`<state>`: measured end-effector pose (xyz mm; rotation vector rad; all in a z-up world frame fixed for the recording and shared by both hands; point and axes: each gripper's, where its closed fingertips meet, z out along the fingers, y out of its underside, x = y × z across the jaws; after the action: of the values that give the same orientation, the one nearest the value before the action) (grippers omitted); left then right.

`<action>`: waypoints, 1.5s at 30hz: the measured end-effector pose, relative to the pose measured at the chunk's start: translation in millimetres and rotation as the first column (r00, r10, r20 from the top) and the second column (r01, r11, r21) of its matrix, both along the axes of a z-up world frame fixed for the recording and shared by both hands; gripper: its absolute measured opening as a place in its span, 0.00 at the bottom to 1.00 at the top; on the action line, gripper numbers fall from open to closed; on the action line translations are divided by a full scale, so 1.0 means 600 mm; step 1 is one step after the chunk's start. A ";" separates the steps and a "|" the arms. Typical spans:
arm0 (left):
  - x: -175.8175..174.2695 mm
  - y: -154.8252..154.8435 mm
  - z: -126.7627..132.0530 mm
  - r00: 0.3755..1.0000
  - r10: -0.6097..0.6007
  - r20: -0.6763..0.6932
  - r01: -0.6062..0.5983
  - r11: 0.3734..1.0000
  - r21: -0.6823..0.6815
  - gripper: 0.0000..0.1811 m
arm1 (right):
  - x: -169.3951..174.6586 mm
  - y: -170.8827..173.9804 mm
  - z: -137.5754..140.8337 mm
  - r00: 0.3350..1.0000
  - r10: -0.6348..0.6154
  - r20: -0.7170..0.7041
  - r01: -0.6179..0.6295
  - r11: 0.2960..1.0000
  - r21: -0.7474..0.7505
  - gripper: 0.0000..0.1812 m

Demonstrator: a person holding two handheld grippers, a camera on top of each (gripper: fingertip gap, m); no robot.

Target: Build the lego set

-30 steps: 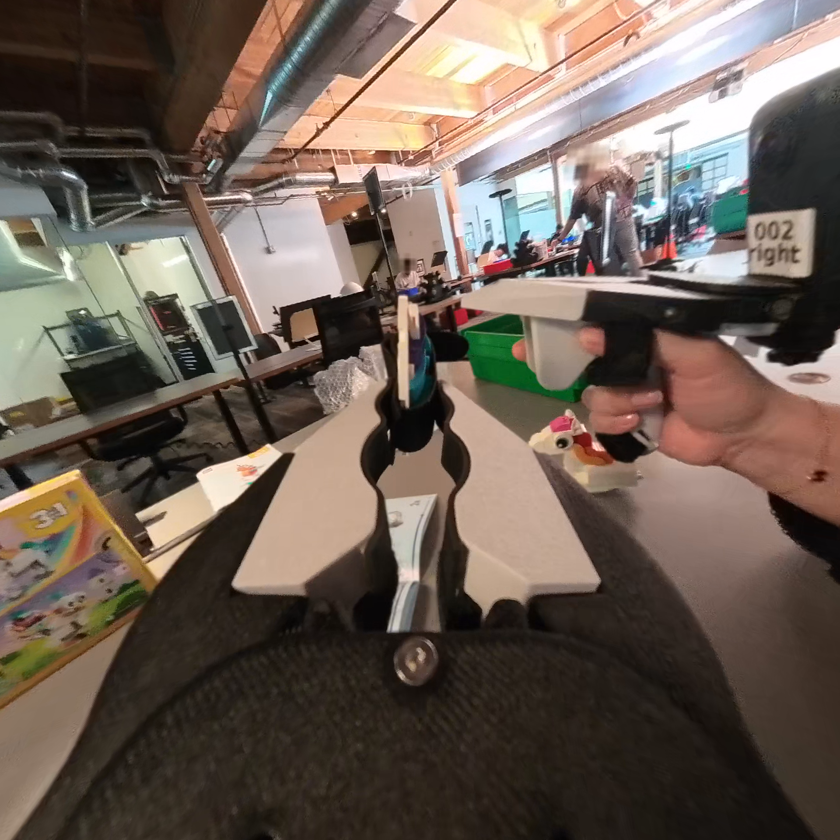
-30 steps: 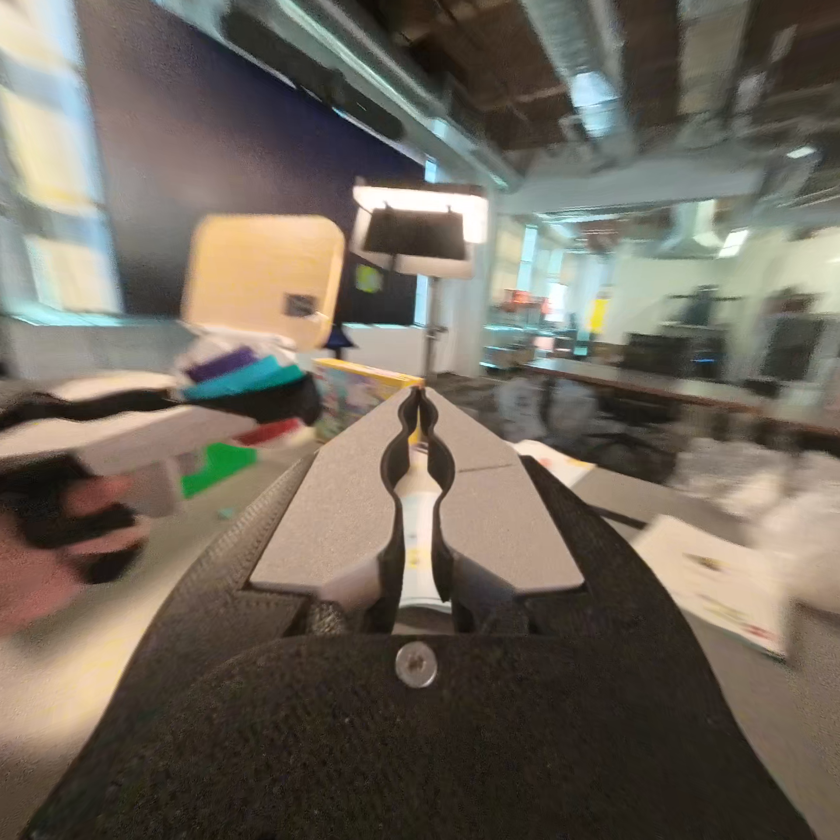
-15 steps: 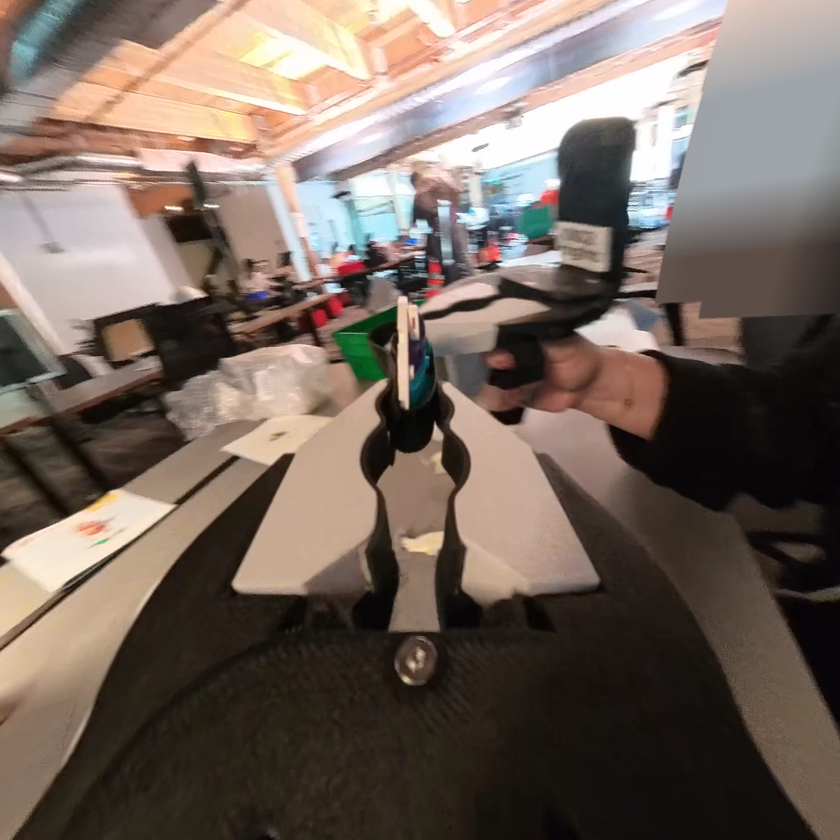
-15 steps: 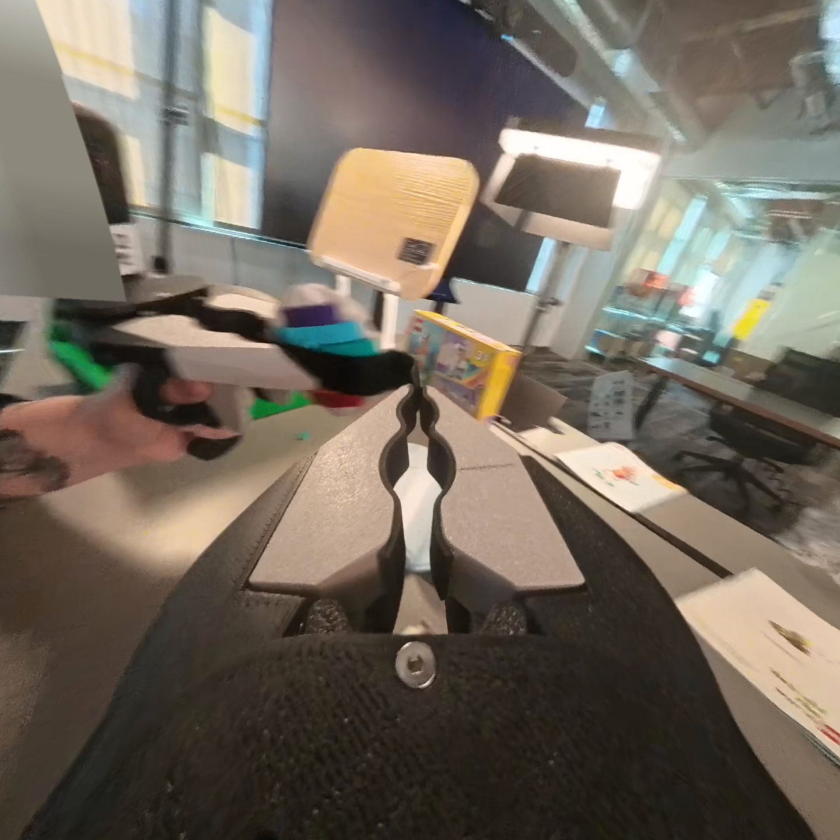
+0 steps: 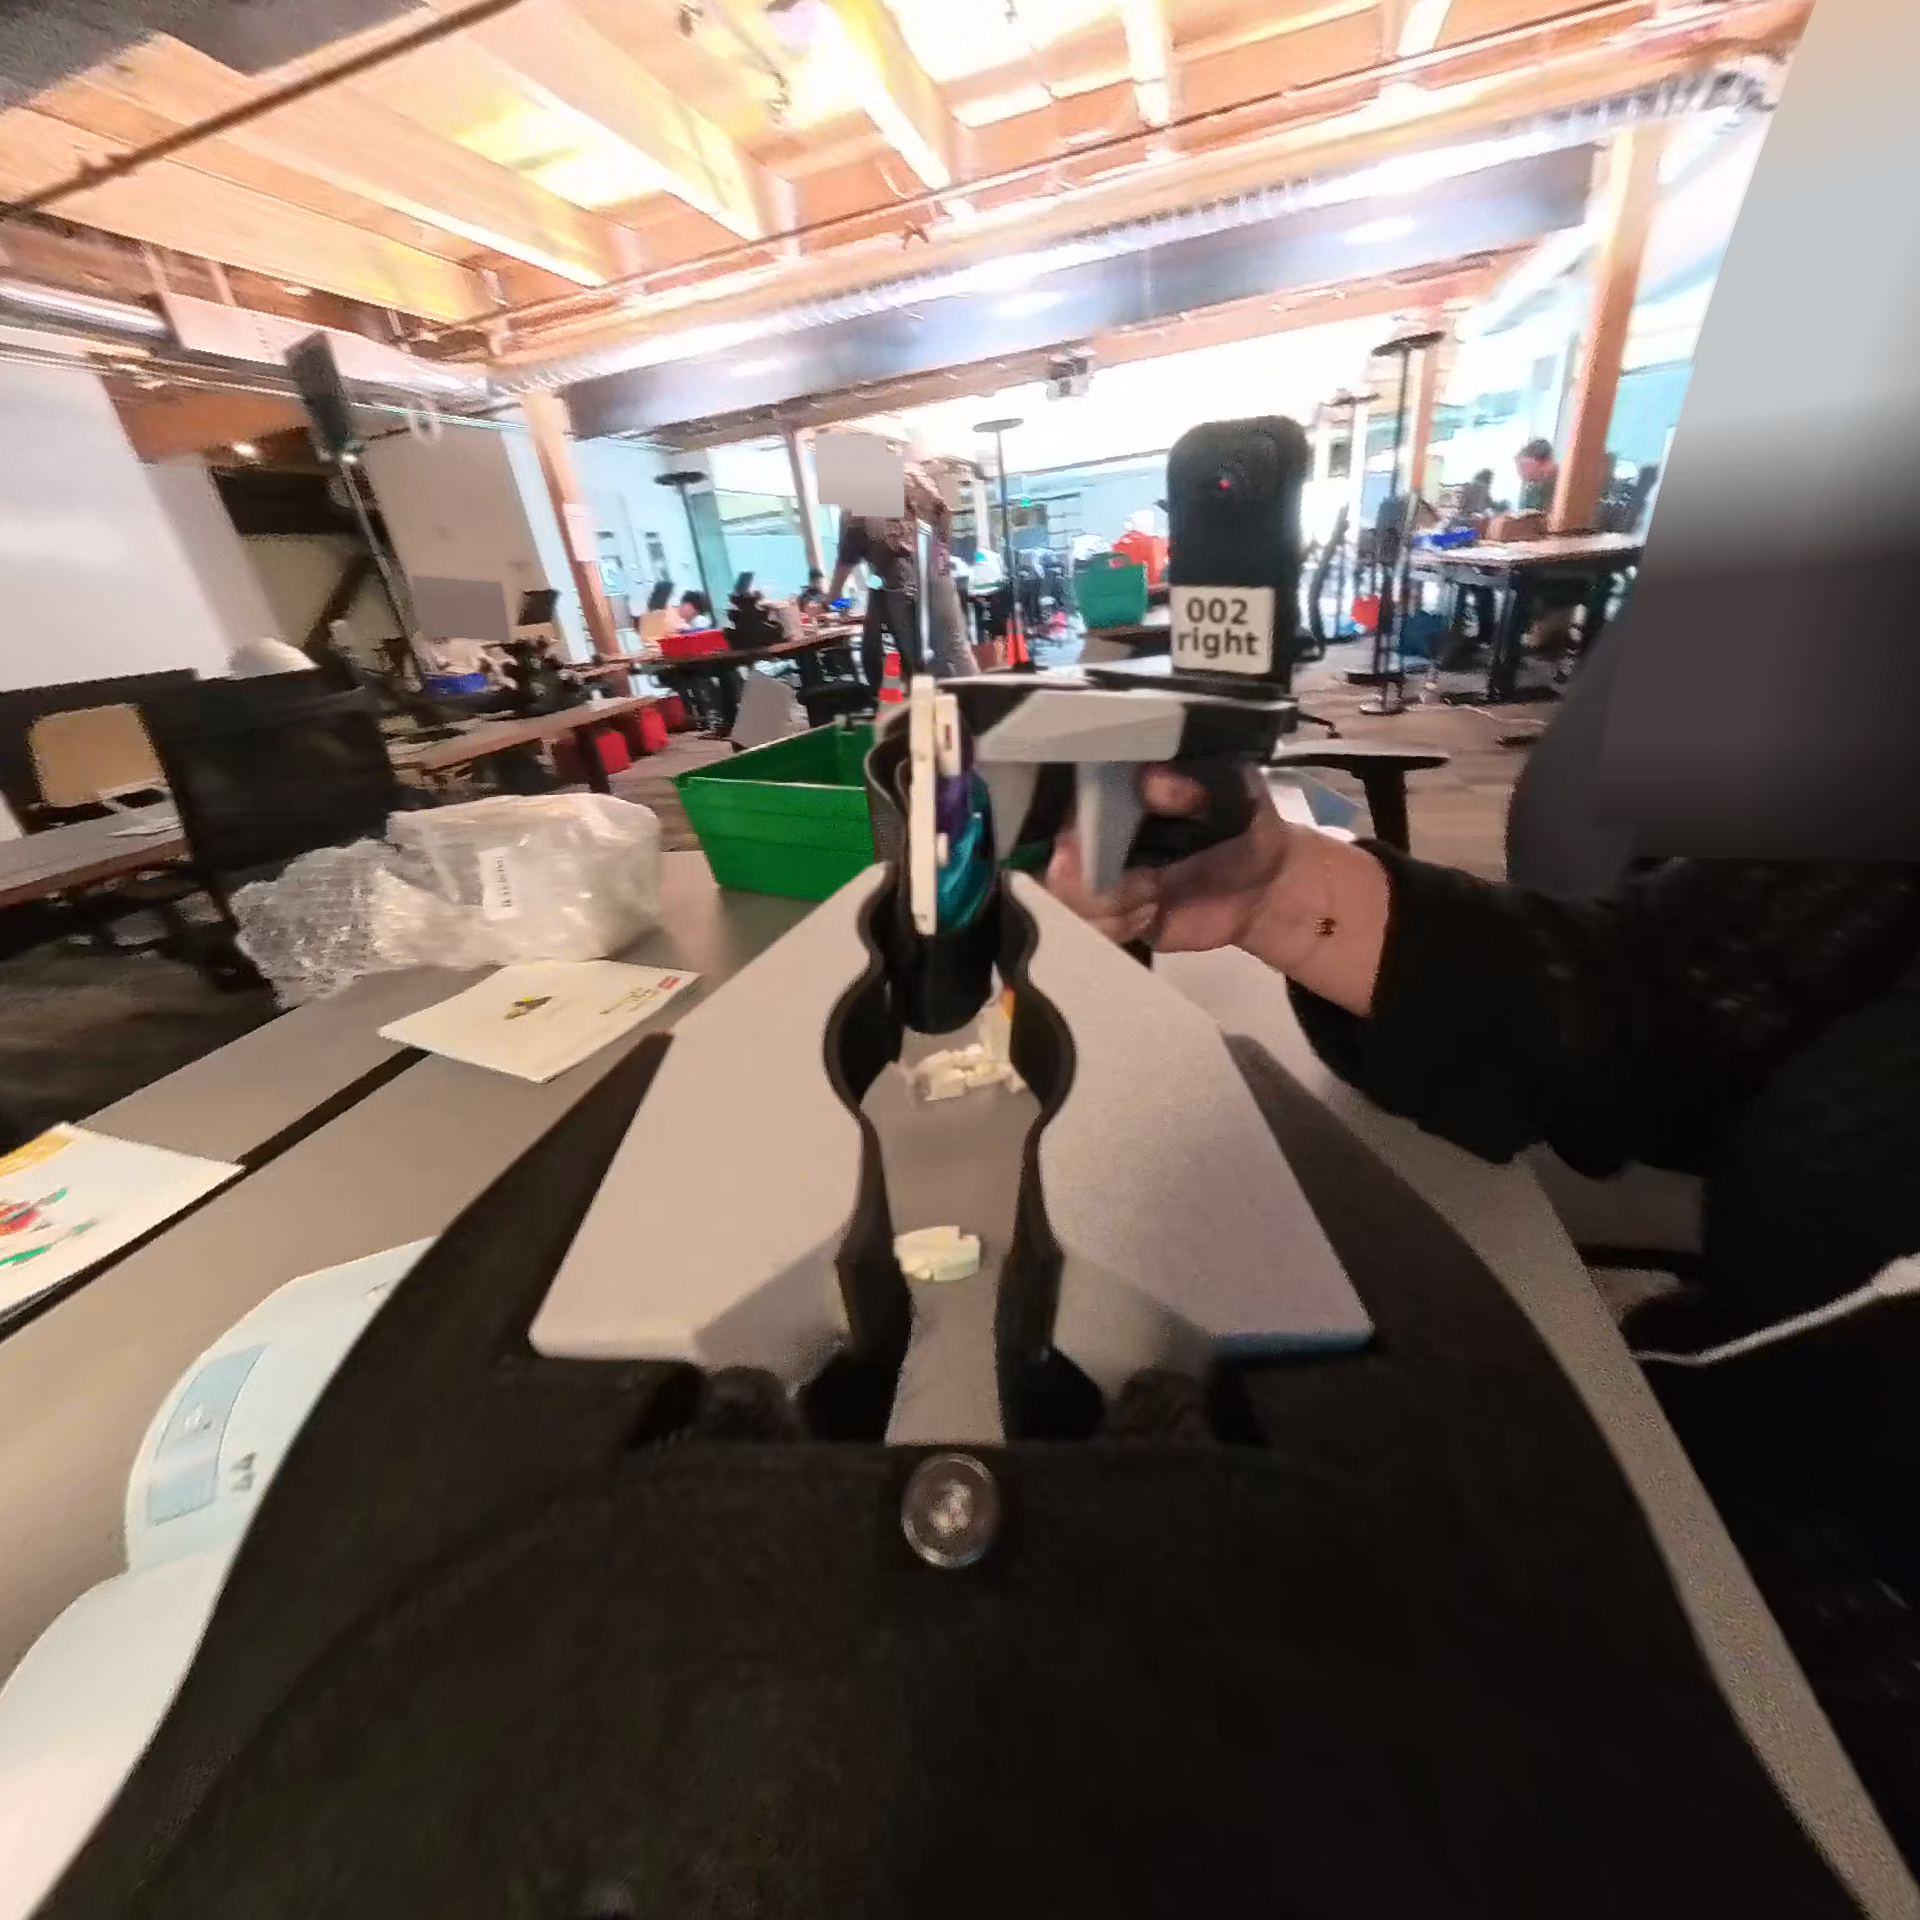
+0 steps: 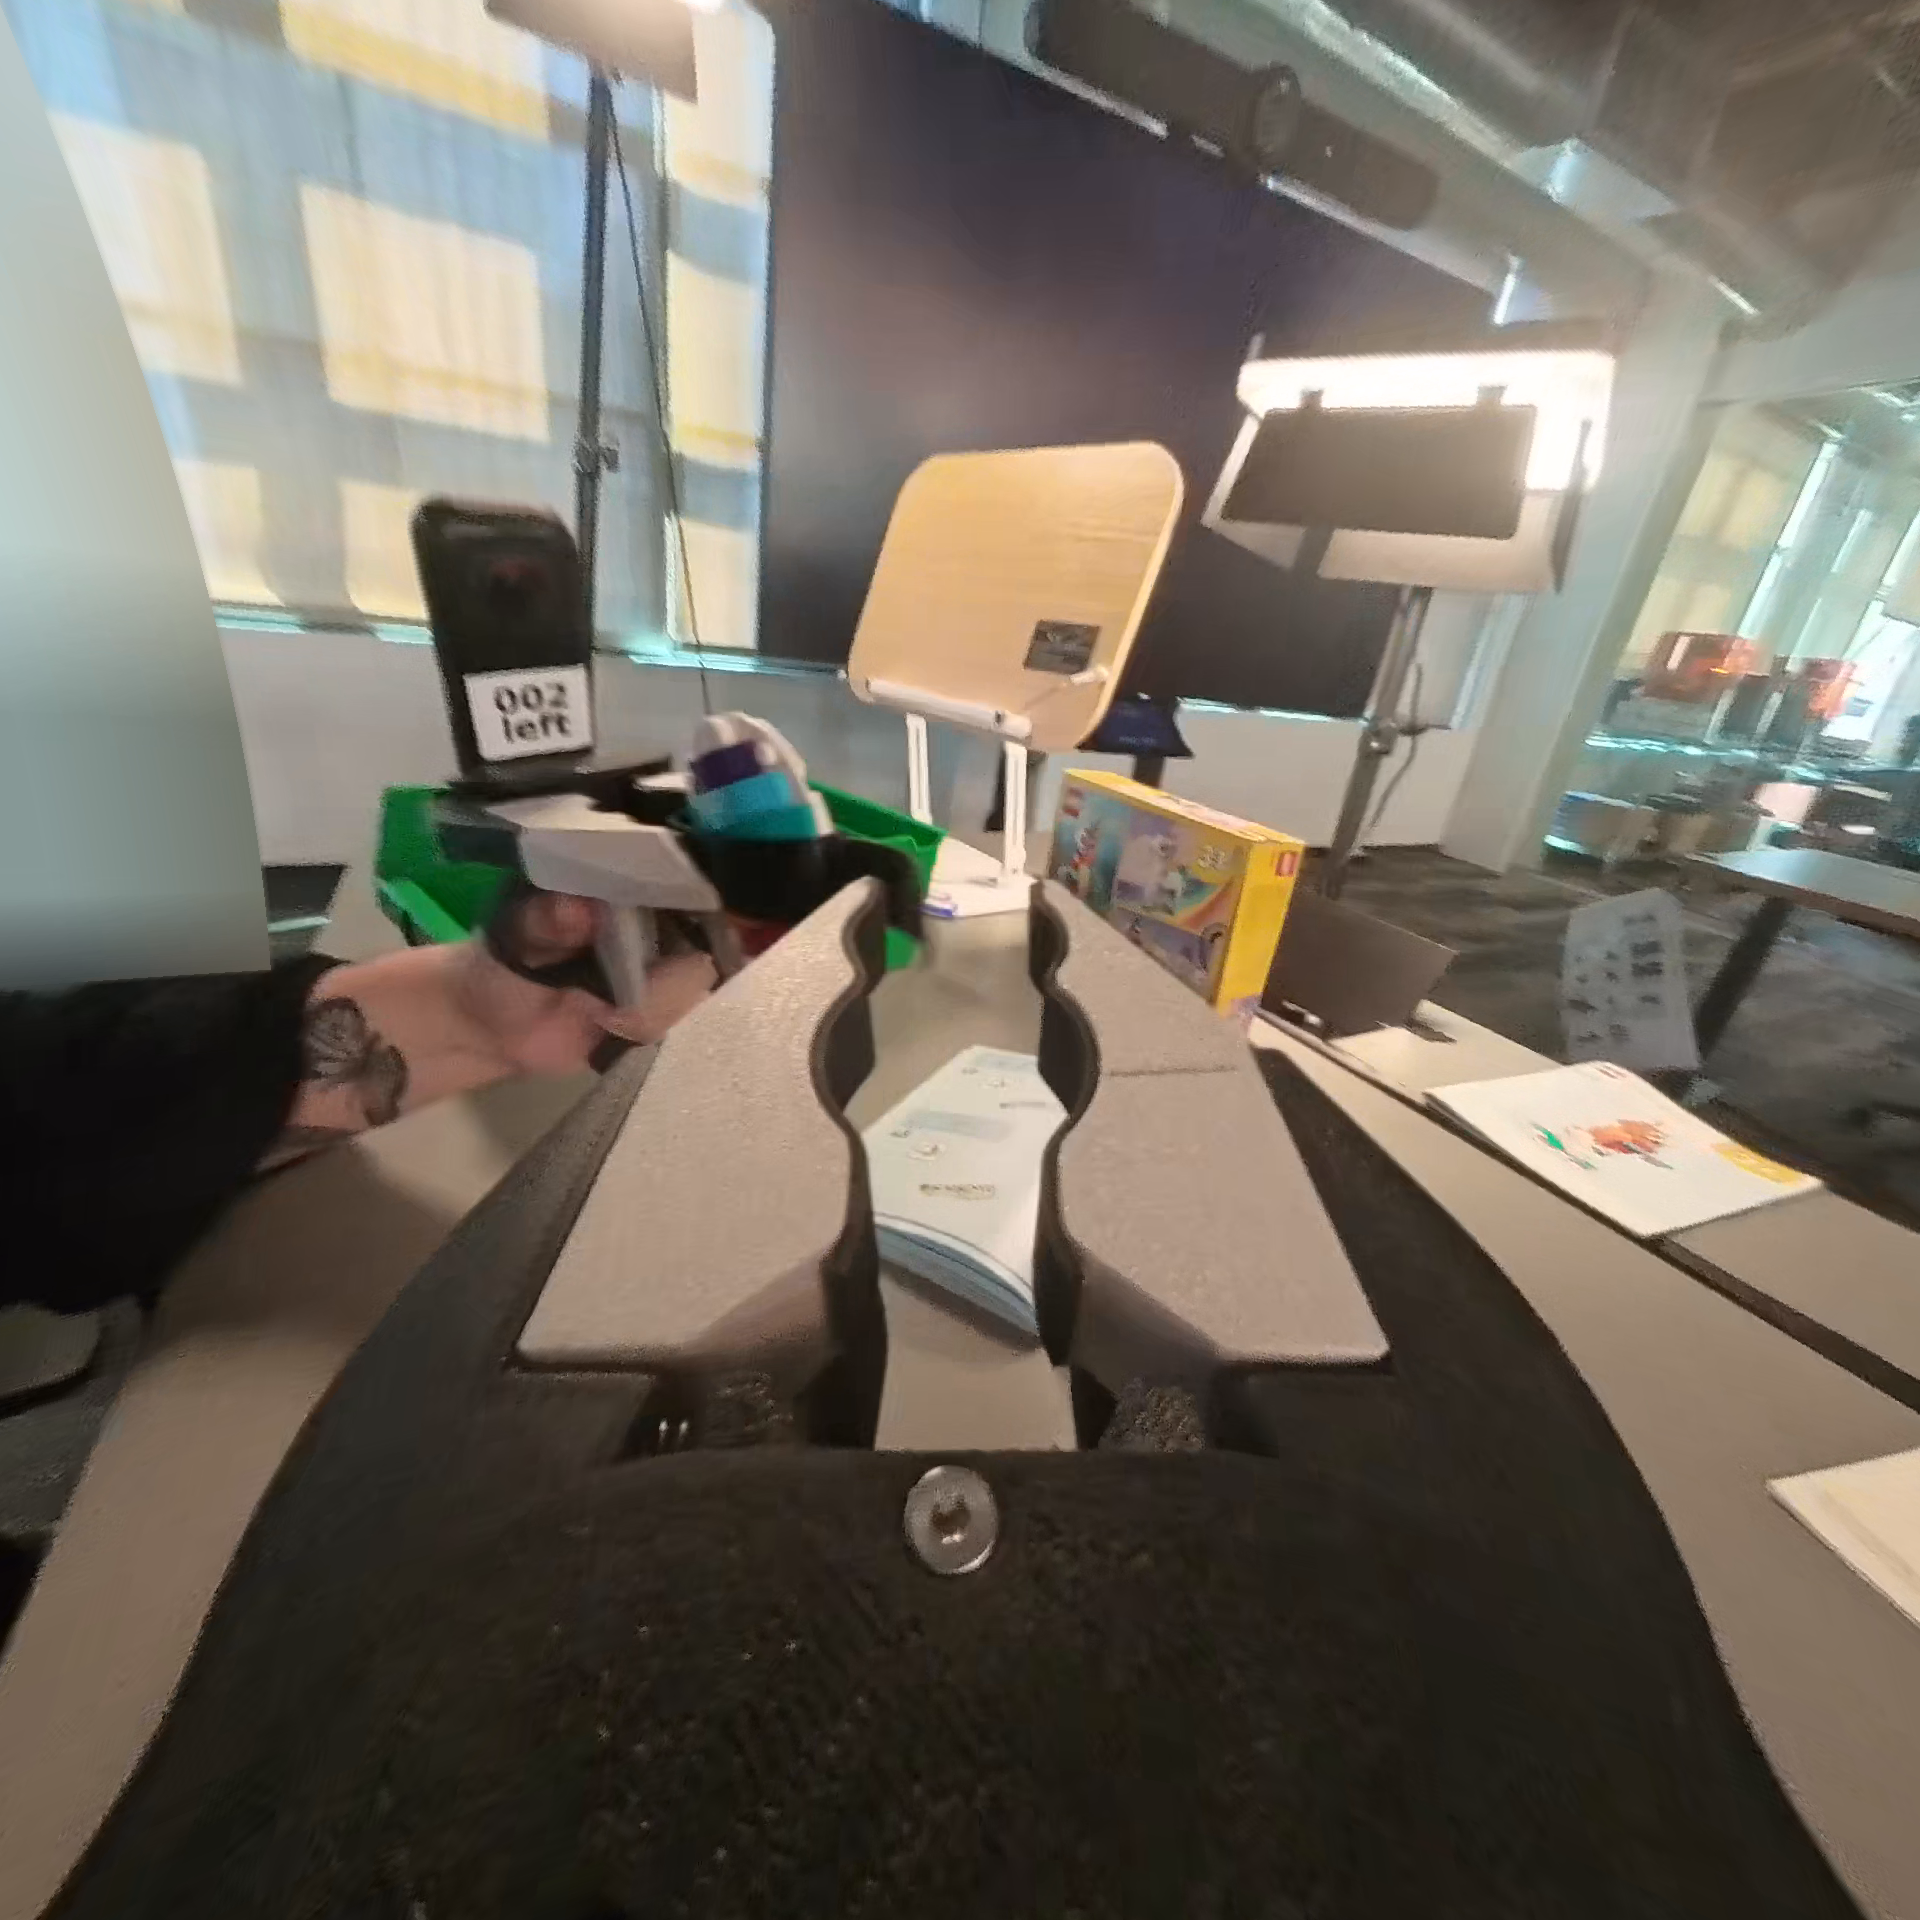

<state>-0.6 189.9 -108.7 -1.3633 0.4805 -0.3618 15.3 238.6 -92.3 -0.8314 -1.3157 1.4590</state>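
My left gripper [image 5: 940, 909] is shut on a small lego assembly [image 5: 923, 810]: a white plate with purple, teal and black parts, held upright above the table. In the right wrist view the assembly [image 6: 743, 790] sits at the tip of the left gripper [image 6: 790, 873]. My right gripper [image 6: 961, 914] is open and empty, its left fingertip right beside the assembly's black part. In the left wrist view the right gripper [image 5: 997, 769] points at the assembly from the right, held by a hand. Loose white lego pieces [image 5: 961, 1075] and one more [image 5: 935, 1252] lie on the grey table.
A green bin [image 5: 790, 821] stands behind the assembly. An instruction booklet [image 6: 966, 1174] lies under my right gripper. A yellow lego box [image 6: 1174, 914], a wooden book stand [image 6: 1018, 592], paper leaflets [image 5: 540, 1013] and a bubble-wrap bag [image 5: 499, 894] are around. Some 6 cm of space lies between my two pairs of fingers.
My right gripper has gone from shut to open and now sits close beside the assembly. Both views have swung round. The left gripper still holds the assembly.
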 end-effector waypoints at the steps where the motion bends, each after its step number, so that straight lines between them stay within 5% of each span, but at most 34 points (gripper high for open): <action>1: -0.009 0.002 0.004 0.999 0.027 0.024 -0.027 1.000 0.005 0.09 | 0.006 0.002 0.000 1.000 0.024 0.008 -0.024 1.000 -0.012 0.15; 3: -0.031 0.007 0.011 0.992 0.092 0.083 -0.094 0.996 0.013 0.09 | 0.014 -0.002 -0.011 0.994 0.088 0.060 -0.087 0.996 -0.012 0.16; 6: -0.028 0.007 0.010 0.988 0.033 0.152 -0.032 0.999 -0.009 0.09 | 0.020 -0.038 -0.028 0.964 0.235 0.121 -0.233 0.972 -0.034 0.11; 13: 0.021 0.009 -0.014 0.991 -0.094 0.094 0.101 0.992 -0.070 0.09 | 0.003 -0.051 -0.033 0.974 0.202 0.106 -0.202 0.979 -0.018 0.18; 20: 0.047 0.006 -0.033 0.987 -0.159 0.028 0.161 0.981 -0.108 0.09 | 0.011 -0.069 -0.048 0.950 0.275 0.146 -0.279 0.960 0.005 0.10; 24: 0.041 0.010 -0.040 0.990 -0.141 0.026 0.143 0.979 -0.144 0.14 | 0.016 -0.078 -0.052 0.970 0.212 0.118 -0.233 0.951 0.205 0.07; 27: 0.015 0.024 -0.048 0.999 -0.037 0.005 0.038 0.986 -0.165 0.27 | 0.008 -0.067 -0.062 0.996 0.074 0.050 -0.088 0.910 0.405 0.06; 30: -0.014 0.019 -0.027 0.999 0.031 0.032 -0.027 0.994 -0.107 0.34 | -0.002 -0.043 -0.080 0.993 -0.108 -0.036 0.106 0.755 0.647 0.07; 33: -0.021 0.012 -0.019 0.995 0.083 -0.052 -0.086 0.995 -0.050 0.33 | -0.010 -0.034 -0.111 0.970 -0.213 -0.120 0.210 0.470 0.858 0.06; 36: 0.003 0.012 -0.039 0.974 0.075 -0.213 -0.088 0.995 -0.051 0.32 | -0.016 -0.033 -0.138 0.953 -0.236 -0.191 0.235 0.175 0.956 0.06; 40: 0.042 0.011 -0.075 0.935 -0.019 -0.355 -0.022 0.994 -0.110 0.31 | -0.016 -0.049 -0.160 0.950 -0.172 -0.261 0.248 -0.093 0.964 0.06; 45: 0.073 0.015 -0.111 0.876 -0.064 -0.478 -0.009 0.989 -0.148 0.29 | -0.017 -0.067 -0.184 0.957 -0.113 -0.266 0.236 -0.224 0.946 0.06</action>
<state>43.3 199.1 -175.2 -1.5956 0.9033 -0.0721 4.9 198.6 -202.5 0.2427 -1.6445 -0.2196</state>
